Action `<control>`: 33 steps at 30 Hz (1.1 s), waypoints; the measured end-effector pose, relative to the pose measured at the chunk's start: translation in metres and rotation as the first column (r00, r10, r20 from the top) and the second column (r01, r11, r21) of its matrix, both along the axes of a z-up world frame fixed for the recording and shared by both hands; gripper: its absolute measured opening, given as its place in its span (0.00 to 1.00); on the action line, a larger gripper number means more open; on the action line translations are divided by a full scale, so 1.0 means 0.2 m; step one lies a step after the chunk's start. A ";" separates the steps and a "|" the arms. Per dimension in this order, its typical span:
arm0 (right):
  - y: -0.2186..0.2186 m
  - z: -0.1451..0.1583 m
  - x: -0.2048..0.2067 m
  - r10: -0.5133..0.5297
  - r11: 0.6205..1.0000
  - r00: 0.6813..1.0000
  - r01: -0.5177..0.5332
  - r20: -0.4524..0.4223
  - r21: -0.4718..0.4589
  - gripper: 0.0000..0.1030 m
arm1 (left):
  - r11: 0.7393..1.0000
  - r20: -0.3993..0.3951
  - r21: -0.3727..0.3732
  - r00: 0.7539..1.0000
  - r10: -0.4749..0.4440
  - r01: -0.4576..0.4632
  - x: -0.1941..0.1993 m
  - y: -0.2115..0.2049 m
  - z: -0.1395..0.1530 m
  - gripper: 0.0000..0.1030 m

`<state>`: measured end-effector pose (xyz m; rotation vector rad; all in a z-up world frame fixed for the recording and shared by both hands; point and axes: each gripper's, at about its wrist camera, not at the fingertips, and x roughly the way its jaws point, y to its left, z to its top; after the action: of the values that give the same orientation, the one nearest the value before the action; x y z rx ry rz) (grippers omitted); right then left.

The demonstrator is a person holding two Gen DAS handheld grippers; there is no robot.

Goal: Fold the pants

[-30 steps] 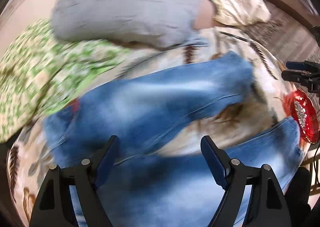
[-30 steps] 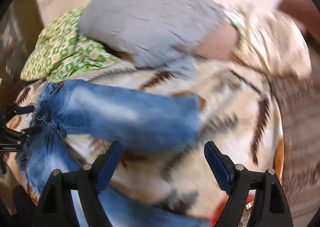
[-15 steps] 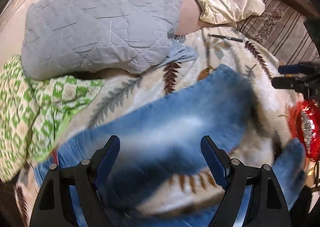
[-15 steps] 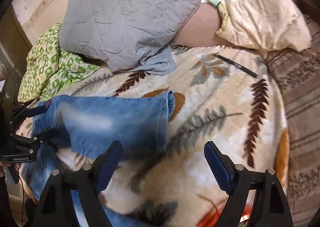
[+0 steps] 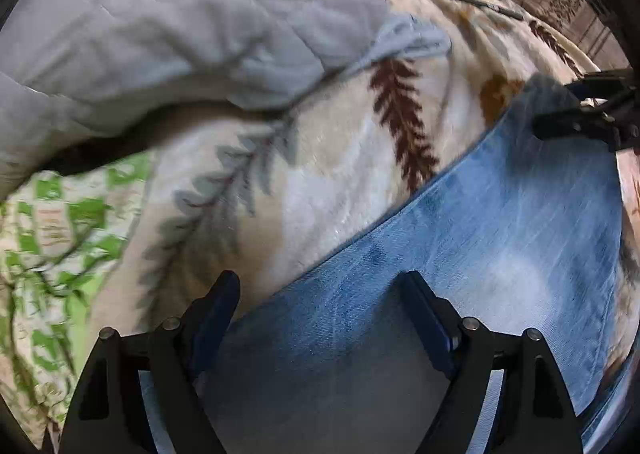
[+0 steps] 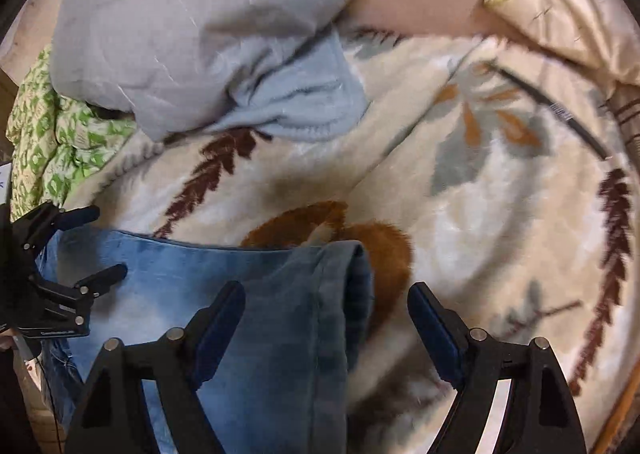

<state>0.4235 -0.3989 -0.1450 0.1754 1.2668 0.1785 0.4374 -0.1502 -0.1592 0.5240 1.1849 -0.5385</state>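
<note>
Right gripper (image 6: 326, 318): your jaws stand wide apart and have just been closing a little, with nothing pressed between the pads. The hem end of the pants (image 6: 240, 294) lies directly under them, its cuff edge running between your two fingers and turned slightly over on itself. The left finger sits over denim, the right finger over bare blanket (image 6: 460, 214).

Left gripper (image 5: 320, 318): your jaws are likewise spread and empty. The upper side edge of the same leg crosses diagonally between the fingers, so the right finger is over denim and the left finger is over blanket.

Governing relation: the leg's long axis runs across the bed from your left gripper to your right gripper, the two set along it. In my judgement the right gripper is the nearer to a graspable end, since the cuff lies straight below its fingers; the left has only a long flat edge to pinch. Whether either fingertip touches the cloth cannot be told.

Further off: a green patterned cloth (image 6: 52, 142) lies toward the bed's left edge. A grey quilt (image 6: 192, 14) is heaped at the far edge, well clear of the pants, and a cream pillow (image 6: 560, 6) sits at the far right corner.
</note>
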 end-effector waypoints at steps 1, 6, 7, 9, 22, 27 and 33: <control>0.01 -0.02 0.01 0.010 1.000 1.000 -0.010 0.001 0.005 0.52 | 1.000 0.007 -0.027 1.000 -0.002 0.003 0.00 0.01 0.00 0.76; 0.08 0.02 -0.02 0.079 0.997 0.994 -0.077 0.070 -0.023 0.16 | 0.998 -0.001 -0.064 1.000 0.008 -0.008 -0.04 -0.01 0.05 0.07; 0.09 0.04 -0.04 0.080 0.997 0.993 -0.077 0.088 -0.031 0.16 | 0.998 0.004 -0.057 1.000 0.001 0.000 -0.05 -0.02 0.06 0.06; 0.08 0.11 -0.07 0.078 0.997 0.989 -0.075 0.125 -0.028 0.15 | 0.997 0.011 -0.073 1.000 0.008 -0.007 -0.09 -0.02 0.11 0.06; -0.02 0.60 -0.80 0.131 0.991 0.911 -0.105 0.390 -0.087 0.15 | 0.960 0.182 -0.254 0.981 -0.069 0.115 -0.83 -0.01 0.69 0.06; 0.00 0.63 -1.29 0.205 0.977 0.856 -0.149 0.475 -0.154 0.15 | 0.931 0.197 -0.331 0.976 -0.093 0.156 -1.28 0.07 0.76 0.06; 0.03 0.44 -1.75 0.235 0.970 0.874 -0.181 0.426 -0.165 0.15 | 0.926 0.120 -0.320 0.978 -0.169 0.199 -1.74 0.08 0.53 0.06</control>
<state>0.0726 -0.3923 -0.0567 -0.1062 0.8331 0.3089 0.0887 -0.1348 -0.0524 0.3670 0.9380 -0.8501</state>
